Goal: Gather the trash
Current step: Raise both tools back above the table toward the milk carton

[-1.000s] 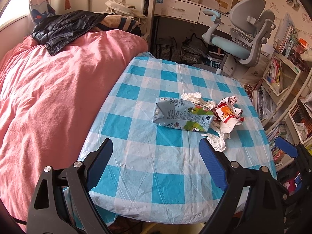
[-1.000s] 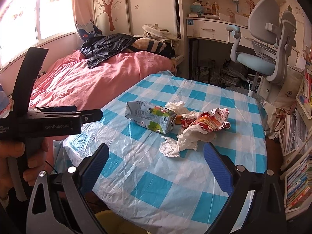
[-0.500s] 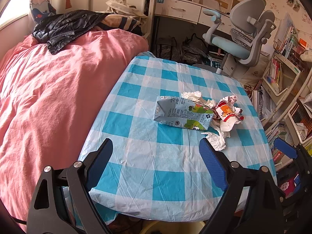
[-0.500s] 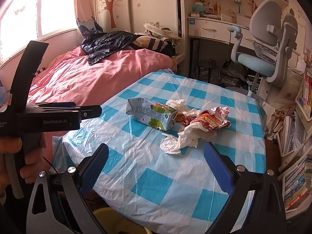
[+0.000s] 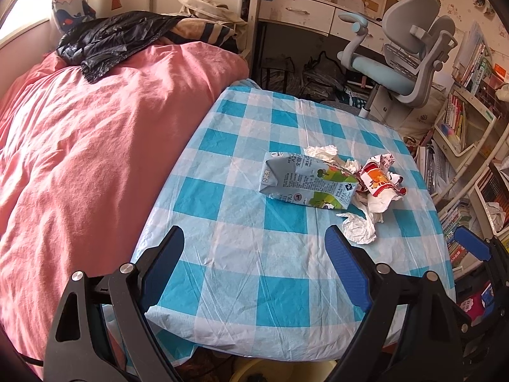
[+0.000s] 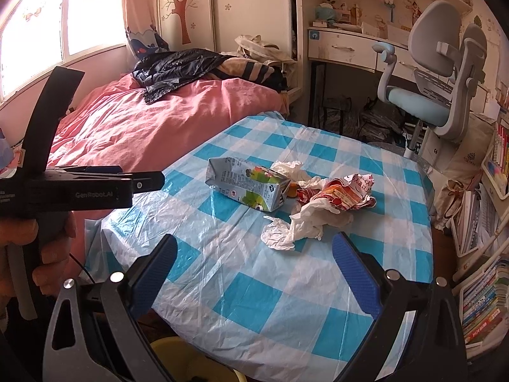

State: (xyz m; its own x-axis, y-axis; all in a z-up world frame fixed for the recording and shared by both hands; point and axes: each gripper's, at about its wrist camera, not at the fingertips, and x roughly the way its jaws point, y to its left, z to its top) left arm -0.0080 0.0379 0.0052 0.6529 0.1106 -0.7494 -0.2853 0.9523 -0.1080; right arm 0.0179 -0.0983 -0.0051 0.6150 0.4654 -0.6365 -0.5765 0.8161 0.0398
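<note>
A crushed milk carton [image 5: 305, 184] [image 6: 246, 186] lies on the blue checked table [image 5: 241, 254] [image 6: 254, 286]. To its right lie a crumpled red and orange wrapper [image 5: 378, 180] [image 6: 342, 192] and white tissues [image 5: 359, 229] [image 6: 292, 229]. My left gripper [image 5: 254, 254] is open and empty, above the table's near edge, short of the trash. My right gripper [image 6: 254, 258] is open and empty, also short of the trash. The left gripper's body [image 6: 79, 187] shows at the left of the right wrist view.
A pink bed [image 5: 89, 146] with a black jacket [image 5: 108, 41] borders the table's left side. A grey and blue desk chair [image 5: 400, 67] and a desk stand beyond. Bookshelves [image 5: 470, 146] line the right. A yellow bin [image 6: 178, 359] sits under the near edge.
Both grippers have drawn back slightly and risen a little; the trash sits a bit farther off. Both stay open and the trash has not moved.
</note>
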